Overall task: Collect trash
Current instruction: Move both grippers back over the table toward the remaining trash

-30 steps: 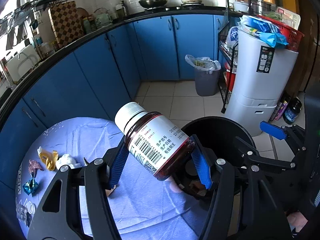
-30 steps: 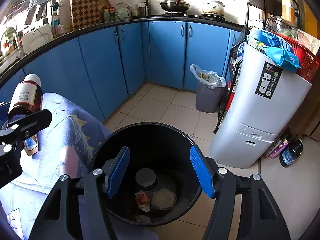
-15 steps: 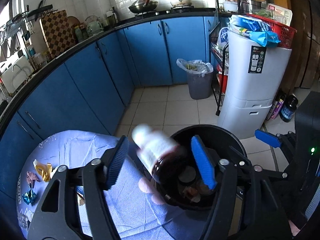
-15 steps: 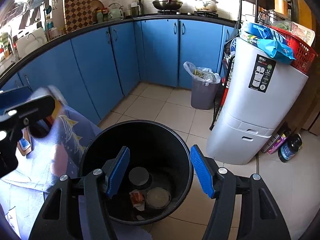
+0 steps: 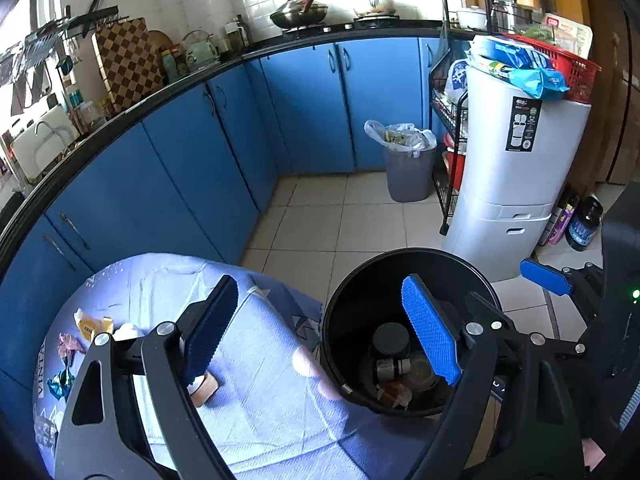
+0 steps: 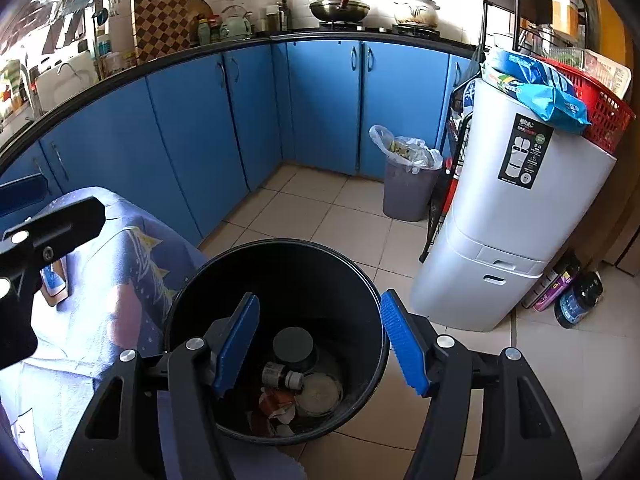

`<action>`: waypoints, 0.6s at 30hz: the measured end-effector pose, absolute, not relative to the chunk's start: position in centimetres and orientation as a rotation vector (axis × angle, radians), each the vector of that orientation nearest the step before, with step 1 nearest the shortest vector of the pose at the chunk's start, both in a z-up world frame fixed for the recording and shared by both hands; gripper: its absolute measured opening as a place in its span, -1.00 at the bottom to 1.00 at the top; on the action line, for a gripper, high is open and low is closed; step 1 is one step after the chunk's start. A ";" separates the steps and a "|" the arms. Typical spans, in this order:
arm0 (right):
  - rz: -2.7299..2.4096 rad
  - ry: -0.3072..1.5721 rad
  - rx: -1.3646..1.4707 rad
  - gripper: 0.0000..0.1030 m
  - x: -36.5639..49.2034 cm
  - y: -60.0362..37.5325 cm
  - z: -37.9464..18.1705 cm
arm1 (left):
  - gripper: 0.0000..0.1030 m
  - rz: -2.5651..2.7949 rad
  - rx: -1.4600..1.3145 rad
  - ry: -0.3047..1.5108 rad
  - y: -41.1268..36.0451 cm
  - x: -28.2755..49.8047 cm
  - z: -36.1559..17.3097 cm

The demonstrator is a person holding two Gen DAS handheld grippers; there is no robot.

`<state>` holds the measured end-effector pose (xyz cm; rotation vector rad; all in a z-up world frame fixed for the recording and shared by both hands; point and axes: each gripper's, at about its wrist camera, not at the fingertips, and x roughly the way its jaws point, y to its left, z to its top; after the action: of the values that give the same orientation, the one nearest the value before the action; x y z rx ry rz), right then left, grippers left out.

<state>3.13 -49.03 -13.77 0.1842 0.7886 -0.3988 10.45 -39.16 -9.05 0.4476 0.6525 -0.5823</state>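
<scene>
- The left gripper [image 5: 320, 330] hangs over the near edge of the table [image 5: 256, 400] and the black bin [image 5: 332, 344]; its jaws have just been opening and nothing sits between them — released.
- The right gripper [image 6: 320, 344] hovers above the bin mouth, jaws apart and empty.
- A small brown bottle [image 6: 282, 375] lies on its side at the bottom of the bin, among a round lid and crumpled scraps; that piece looks done with.
- What is left of the trash sits at the far left of the table: a yellow wrapper [image 5: 94, 325], a white wad [image 5: 127, 331] beside it, a pinkish wrapper [image 5: 67, 344] and a blue foil one [image 5: 61, 381] nearer the edge.
- These look light, thin and crinkly — likely to slide on the cloth or slip from a loose pinch; I would take each across its bunched middle, pads pressed close to the cloth.
- The wad should be soft and squash easily, so a firm squeeze does no harm.
- A tan block [image 5: 205, 388] lies just behind the left finger; what it is I cannot tell.
</scene>
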 end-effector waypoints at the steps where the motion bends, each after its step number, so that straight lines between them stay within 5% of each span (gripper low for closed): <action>1: -0.394 0.788 0.182 0.20 3.1 -48.7 -13.7 | 0.62 -0.579 0.444 0.653 -38.9 10.4 -9.0; 18: -0.255 0.788 0.085 0.20 5.5 -41.2 -12.0 | 0.62 -0.426 0.345 0.692 -29.2 12.5 -8.9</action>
<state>5.49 -41.22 -12.00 0.0852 0.7883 -0.2546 12.51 -29.17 -8.89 0.3453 0.6919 -0.4259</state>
